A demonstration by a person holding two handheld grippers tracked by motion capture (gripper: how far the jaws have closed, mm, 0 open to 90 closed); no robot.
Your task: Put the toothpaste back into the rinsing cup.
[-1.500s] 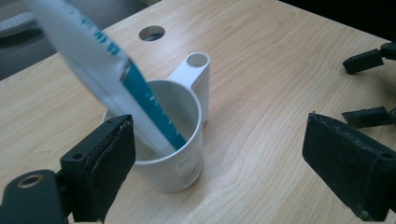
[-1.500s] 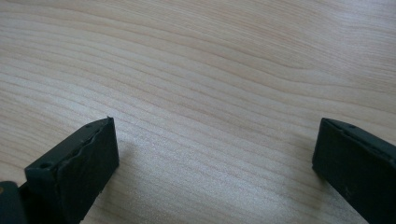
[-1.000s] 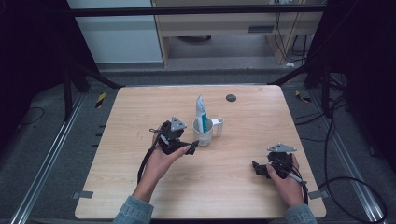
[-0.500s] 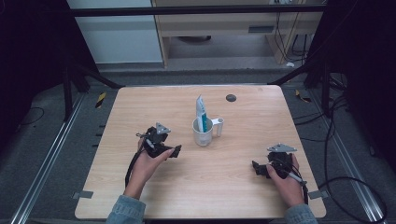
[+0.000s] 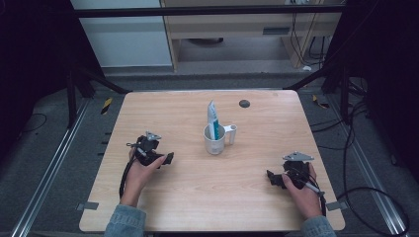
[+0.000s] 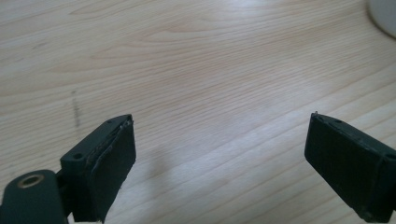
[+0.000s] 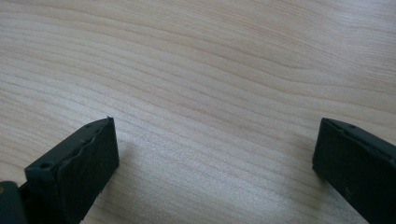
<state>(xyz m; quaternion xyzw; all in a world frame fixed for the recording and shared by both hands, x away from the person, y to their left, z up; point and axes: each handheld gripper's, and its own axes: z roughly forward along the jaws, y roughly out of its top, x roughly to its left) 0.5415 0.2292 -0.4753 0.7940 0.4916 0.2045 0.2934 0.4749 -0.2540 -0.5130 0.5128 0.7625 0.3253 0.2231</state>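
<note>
The left claw (image 5: 165, 159) rested low over the wooden worktop (image 5: 257, 197), on the left side of it, held by the person's left hand (image 5: 141, 170). Its two black jaws were spread wide and held nothing; in the left gripper view only bare wood grain lay between them (image 6: 219, 154). The claw pointed to the right, toward the white mug (image 5: 216, 139), but it was well apart from it. A small part of the mug's white wall (image 6: 384, 16) appeared at the upper right corner of the left gripper view.

The mug stood upright near the middle of the worktop, with its handle turned to the right. A tube (image 5: 212, 118), white with blue-green print, stood inside it. The tube leaned a little and rose clearly above the rim.

The right claw (image 5: 271, 177) was near the front right corner of the worktop, held by the right hand (image 5: 301, 190). Its jaws were also spread apart and empty, with only wood between them in the right gripper view (image 7: 215, 154). It was well apart from the mug too.

A small dark round object (image 5: 244, 103) lay on the worktop behind the mug, near the far edge. I could not tell what it was.
</note>
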